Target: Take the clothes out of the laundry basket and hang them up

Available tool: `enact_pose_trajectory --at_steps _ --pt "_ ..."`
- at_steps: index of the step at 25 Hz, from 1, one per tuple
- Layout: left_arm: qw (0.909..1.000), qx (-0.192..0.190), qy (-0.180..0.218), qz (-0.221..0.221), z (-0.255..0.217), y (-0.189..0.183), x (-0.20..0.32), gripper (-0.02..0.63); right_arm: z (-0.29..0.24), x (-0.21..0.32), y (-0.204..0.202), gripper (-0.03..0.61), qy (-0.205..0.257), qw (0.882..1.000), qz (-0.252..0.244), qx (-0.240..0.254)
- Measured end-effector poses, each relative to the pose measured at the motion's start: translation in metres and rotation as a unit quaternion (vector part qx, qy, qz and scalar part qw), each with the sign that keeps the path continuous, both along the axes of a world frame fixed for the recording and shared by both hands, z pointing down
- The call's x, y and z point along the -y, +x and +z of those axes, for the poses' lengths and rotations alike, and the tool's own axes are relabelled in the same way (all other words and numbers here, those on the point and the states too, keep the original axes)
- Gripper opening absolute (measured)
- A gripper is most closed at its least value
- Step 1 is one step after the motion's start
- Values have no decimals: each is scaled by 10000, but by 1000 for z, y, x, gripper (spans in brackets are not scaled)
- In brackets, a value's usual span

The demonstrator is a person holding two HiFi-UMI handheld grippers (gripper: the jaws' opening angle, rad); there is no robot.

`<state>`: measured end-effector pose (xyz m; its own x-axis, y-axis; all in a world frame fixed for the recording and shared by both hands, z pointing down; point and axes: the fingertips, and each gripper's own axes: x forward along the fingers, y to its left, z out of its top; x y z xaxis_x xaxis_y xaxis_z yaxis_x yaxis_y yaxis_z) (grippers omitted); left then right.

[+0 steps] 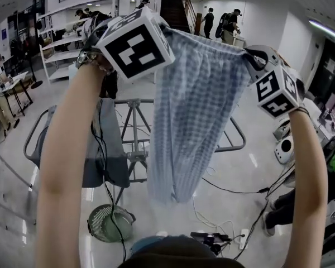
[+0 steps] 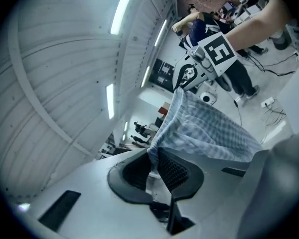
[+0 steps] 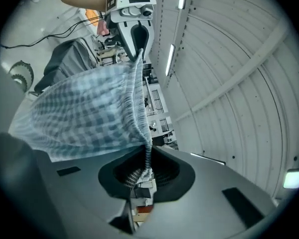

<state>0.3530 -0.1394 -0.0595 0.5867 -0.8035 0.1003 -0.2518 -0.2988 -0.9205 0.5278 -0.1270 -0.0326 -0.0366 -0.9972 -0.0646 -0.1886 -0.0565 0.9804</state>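
Checked garment (image 1: 195, 110), pinched in fingers (image 2: 175, 172) of left gripper (image 2: 154, 154) and right gripper (image 3: 145, 159), rack (image 1: 135, 128) behind partly hidden

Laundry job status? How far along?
Done: one grey garment hangs on the rack. In hand: checked garment, top edge pinched by left gripper and right gripper, held above the rack. Left: drape it over; whether the basket holds more is unclear.

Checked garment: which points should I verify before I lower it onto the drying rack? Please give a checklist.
1. Left claw shut on the checked garment: ok.
2. Right claw shut on its waistband: ok.
3. Garment fully out of the basket: ok.
4. Bare rail on the drying rack, right of the dark garment: ok.
5. Cloth hanging without twists: cannot tell.
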Motion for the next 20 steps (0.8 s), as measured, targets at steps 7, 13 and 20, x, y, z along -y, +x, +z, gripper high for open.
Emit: enact_pose_trajectory --at_steps 7,13,20 --pt "9967 4 797 -123 -65 -18 51 31 -79 48 -19 35 510 9980 250 -286" --pt "9940 359 1006 -229 -67 -32 100 31 -88 94 -32 35 518 9919 676 -946" --pt "9897 769 1149 -367 -42 -11 140 31 -62 124 -3 35 397 9911 850 -949"
